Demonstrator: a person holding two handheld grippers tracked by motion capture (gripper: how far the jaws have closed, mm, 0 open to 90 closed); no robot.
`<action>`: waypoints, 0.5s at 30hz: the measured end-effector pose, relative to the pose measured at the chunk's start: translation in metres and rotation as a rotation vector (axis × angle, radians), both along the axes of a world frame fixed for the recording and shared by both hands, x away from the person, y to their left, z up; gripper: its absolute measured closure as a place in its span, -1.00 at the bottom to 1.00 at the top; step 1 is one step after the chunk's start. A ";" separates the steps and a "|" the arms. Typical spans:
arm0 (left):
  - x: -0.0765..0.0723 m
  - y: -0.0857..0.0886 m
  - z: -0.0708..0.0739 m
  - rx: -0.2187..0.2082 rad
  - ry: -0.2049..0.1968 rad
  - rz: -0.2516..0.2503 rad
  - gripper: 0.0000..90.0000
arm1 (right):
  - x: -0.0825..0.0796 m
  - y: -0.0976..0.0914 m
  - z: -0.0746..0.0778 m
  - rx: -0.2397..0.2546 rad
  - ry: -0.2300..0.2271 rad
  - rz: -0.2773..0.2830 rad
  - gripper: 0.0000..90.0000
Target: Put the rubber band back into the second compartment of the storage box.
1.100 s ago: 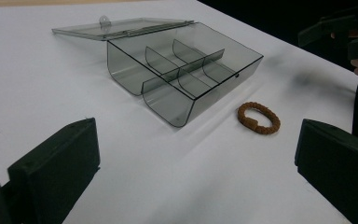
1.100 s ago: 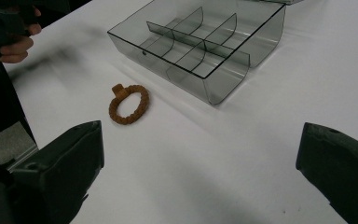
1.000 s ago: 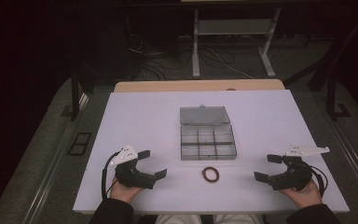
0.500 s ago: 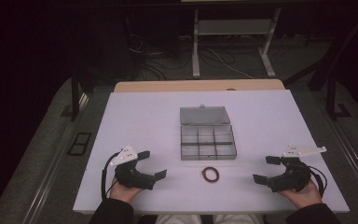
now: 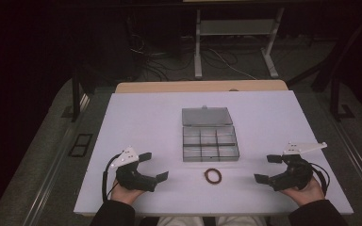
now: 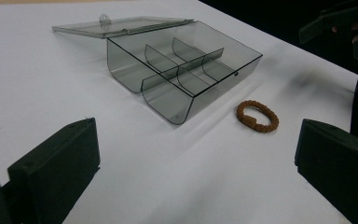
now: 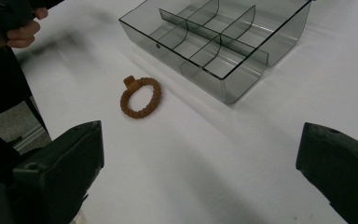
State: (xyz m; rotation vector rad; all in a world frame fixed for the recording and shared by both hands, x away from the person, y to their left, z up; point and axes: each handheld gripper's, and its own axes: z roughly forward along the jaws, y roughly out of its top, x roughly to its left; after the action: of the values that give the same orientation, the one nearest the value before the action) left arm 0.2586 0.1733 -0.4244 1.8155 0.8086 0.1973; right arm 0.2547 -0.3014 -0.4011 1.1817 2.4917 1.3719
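A clear smoky plastic box [image 5: 210,141] with several empty compartments sits mid-table, its lid [image 5: 206,116] folded back flat behind it; the same box [image 6: 186,70] [image 7: 219,39] appears in both gripper views. A brown beaded bracelet [image 5: 212,175] [image 6: 257,116] [image 7: 140,96] lies flat just in front of the box. My left gripper [image 5: 152,167] rests near the front edge, left of the bracelet, open and empty. My right gripper [image 5: 267,169] rests at the front right, open and empty, jaws pointing toward the bracelet.
The white table [image 5: 141,122] ends in a wooden strip [image 5: 198,86] at the far side. Beyond it stand a metal desk frame [image 5: 235,37] and loose cables [image 5: 169,61] on a dark floor.
The right gripper has drifted slightly left and nearer the front edge. The left gripper, box and bracelet have stayed put.
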 end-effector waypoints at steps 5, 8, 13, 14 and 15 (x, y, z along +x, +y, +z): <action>0.000 0.000 0.000 0.002 0.000 0.000 -1.00 | 0.003 0.003 0.003 -0.018 -0.002 0.017 -1.00; 0.000 0.000 0.000 -0.001 -0.001 0.000 -1.00 | 0.005 0.008 0.007 -0.035 -0.004 0.033 -1.00; 0.000 0.001 0.000 -0.003 -0.001 -0.001 -1.00 | 0.008 0.014 0.011 -0.050 0.000 0.050 -1.00; 0.000 0.000 0.000 -0.002 -0.001 -0.001 -1.00 | 0.009 0.016 0.011 -0.055 -0.004 0.053 -1.00; 0.000 0.000 0.000 -0.003 -0.001 -0.001 -1.00 | 0.009 0.016 0.011 -0.055 -0.004 0.053 -1.00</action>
State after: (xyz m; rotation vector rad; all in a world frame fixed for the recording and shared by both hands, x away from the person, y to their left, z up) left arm 0.2586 0.1737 -0.4243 1.8126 0.8066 0.1961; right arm 0.2633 -0.2857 -0.3902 1.1091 2.5576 1.3070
